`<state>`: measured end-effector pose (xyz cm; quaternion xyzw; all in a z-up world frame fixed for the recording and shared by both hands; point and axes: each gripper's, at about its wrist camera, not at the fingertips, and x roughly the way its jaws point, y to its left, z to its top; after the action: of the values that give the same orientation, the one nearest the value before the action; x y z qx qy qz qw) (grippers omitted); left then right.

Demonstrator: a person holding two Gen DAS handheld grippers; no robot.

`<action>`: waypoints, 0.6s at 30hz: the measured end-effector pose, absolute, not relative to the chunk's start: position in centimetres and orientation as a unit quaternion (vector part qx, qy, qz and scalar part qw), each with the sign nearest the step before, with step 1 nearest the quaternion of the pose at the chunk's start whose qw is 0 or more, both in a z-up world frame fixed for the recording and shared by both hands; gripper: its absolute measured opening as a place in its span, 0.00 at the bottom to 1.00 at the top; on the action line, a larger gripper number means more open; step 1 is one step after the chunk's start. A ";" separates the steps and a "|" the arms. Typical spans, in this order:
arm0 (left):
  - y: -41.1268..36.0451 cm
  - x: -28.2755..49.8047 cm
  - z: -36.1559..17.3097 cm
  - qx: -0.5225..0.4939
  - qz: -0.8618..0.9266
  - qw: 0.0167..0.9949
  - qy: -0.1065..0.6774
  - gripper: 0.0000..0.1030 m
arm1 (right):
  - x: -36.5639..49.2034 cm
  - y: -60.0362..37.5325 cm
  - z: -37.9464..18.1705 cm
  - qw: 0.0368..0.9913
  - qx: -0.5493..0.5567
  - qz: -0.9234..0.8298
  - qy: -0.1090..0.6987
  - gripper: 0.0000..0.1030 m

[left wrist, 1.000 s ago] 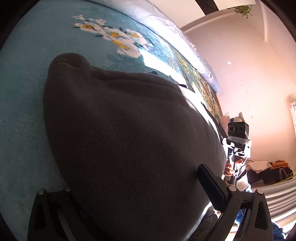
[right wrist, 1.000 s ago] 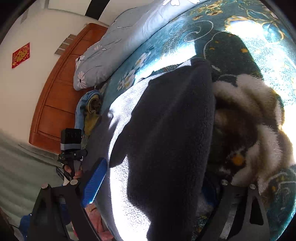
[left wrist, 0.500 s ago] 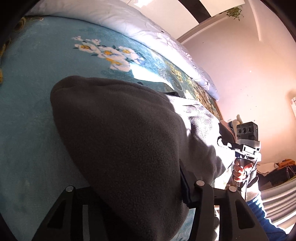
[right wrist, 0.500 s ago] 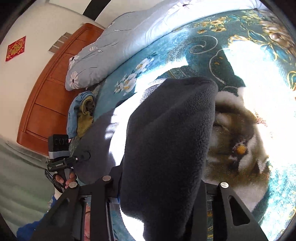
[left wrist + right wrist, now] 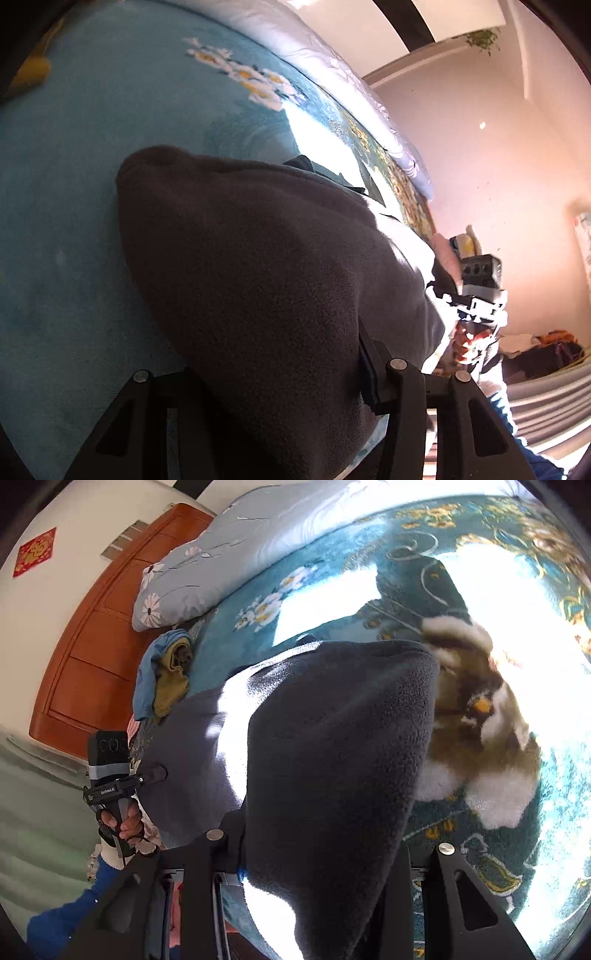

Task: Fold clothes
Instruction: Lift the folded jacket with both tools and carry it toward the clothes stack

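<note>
Bulging grey fleece (image 5: 266,280) hides both hand-held gripper fingertips.

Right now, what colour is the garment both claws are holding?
Dark grey fleece garment, plain with no pattern; the right wrist view shows it best.

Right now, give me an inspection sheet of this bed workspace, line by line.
Surface: teal floral blanket covers the bed, with bright sun patches.
Job's things: dark grey fleece garment is bunched between both tools and drapes onto the blanket.
Clutter: brown and white fluffy item lies beside the fleece; a blue and yellow cloth bundle sits by the pillow.
Grippers: left tool and right tool are each shut on the fleece.
Cables: nothing seen.
Surroundings: wooden headboard, red wall decoration, pale wall.
</note>
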<state>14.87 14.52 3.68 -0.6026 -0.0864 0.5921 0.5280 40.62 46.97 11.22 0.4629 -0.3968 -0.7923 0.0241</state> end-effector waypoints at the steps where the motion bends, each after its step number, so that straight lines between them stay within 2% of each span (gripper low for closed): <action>1: 14.6 14.8 3.7 -0.603 0.591 0.530 -0.084 0.52 | 40.8 47.3 10.6 0.026 0.459 -0.790 -0.406 0.40; 5: 15.1 14.7 3.8 -0.603 0.584 0.538 -0.076 0.63 | 40.9 48.0 9.1 0.029 0.458 -0.783 -0.420 0.58; 10: 14.3 16.1 4.4 -0.614 0.573 0.536 -0.088 0.67 | 40.8 48.6 7.5 0.051 0.442 -0.776 -0.447 0.64; 12: 14.4 16.2 4.4 -0.612 0.576 0.533 -0.094 0.66 | 40.7 48.4 7.6 0.053 0.439 -0.779 -0.445 0.63; 13: 14.4 16.3 4.5 -0.611 0.580 0.531 -0.094 0.62 | 40.6 48.3 7.8 0.051 0.441 -0.780 -0.442 0.62; 15: 14.4 16.6 5.3 -0.603 0.592 0.529 -0.086 0.55 | 40.6 48.1 8.4 0.049 0.444 -0.778 -0.442 0.47; 18: 14.3 17.2 7.7 -0.580 0.609 0.536 -0.076 0.49 | 40.7 48.0 9.9 0.050 0.443 -0.781 -0.437 0.41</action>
<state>17.21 14.29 7.72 -0.5800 -0.0756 0.6087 0.5361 40.73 47.96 9.86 0.4431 -0.4371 -0.7811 0.0497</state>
